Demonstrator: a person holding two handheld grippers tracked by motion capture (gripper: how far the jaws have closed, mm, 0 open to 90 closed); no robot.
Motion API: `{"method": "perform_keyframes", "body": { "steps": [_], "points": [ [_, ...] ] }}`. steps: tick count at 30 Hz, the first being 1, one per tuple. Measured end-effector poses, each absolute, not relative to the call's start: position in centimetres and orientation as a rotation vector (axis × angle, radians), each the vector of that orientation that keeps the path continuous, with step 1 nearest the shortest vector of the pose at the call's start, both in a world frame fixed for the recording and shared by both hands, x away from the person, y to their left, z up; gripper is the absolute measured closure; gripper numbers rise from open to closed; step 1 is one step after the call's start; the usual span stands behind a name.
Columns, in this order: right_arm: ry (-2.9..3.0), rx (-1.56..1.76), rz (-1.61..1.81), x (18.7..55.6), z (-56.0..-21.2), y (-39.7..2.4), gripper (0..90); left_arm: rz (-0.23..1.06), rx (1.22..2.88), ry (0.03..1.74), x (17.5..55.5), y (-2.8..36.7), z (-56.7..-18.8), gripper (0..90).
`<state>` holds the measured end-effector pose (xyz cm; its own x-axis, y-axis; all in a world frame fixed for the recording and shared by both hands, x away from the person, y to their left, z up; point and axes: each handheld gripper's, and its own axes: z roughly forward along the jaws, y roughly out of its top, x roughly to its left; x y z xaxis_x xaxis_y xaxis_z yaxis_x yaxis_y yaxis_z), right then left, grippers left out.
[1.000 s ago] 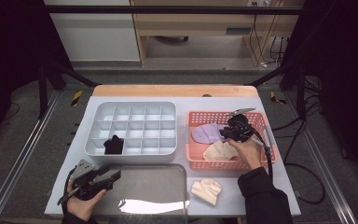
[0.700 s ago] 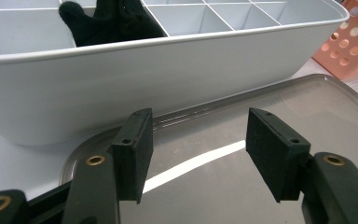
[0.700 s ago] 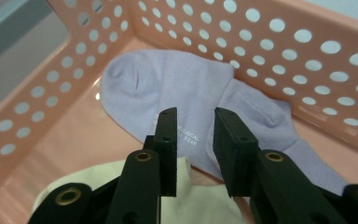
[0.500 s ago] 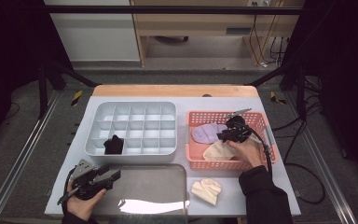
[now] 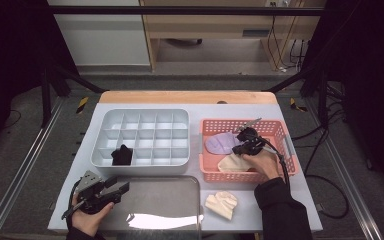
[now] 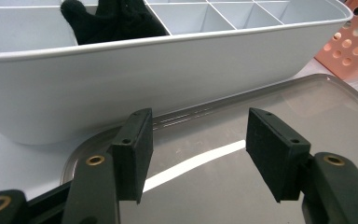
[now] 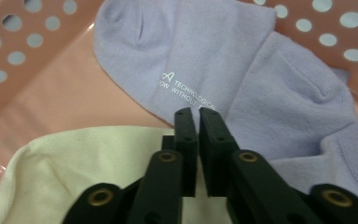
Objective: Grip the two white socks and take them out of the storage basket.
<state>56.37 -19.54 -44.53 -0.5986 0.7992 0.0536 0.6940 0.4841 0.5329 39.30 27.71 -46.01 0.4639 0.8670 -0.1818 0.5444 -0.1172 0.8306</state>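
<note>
The right claw (image 7: 196,120) has just been closing and its jaws now stand almost together, with no cloth visible between them. Its tips sit at the near edge of the lilac sock (image 7: 223,65), just beside the cream sock (image 7: 74,172); both socks lie in the pink basket (image 5: 215,127) on the bench (image 5: 280,200). The left claw (image 6: 193,156) is open and empty, hovering over the steel tray (image 6: 261,196) in front of the white divider box (image 6: 168,74), which holds a black sock (image 6: 114,21). Another cream sock (image 5: 221,204) lies on the bench near the tray.
</note>
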Motion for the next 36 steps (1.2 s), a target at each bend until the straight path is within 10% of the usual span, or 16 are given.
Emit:
{"method": "perform_keyframes", "body": {
  "steps": [36],
  "points": [
    [1.973,1.324,1.229,54.7,-39.2,-22.1,89.9,0.437,1.790,1.202,39.4,27.7,-46.0,40.3]
  ]
}}
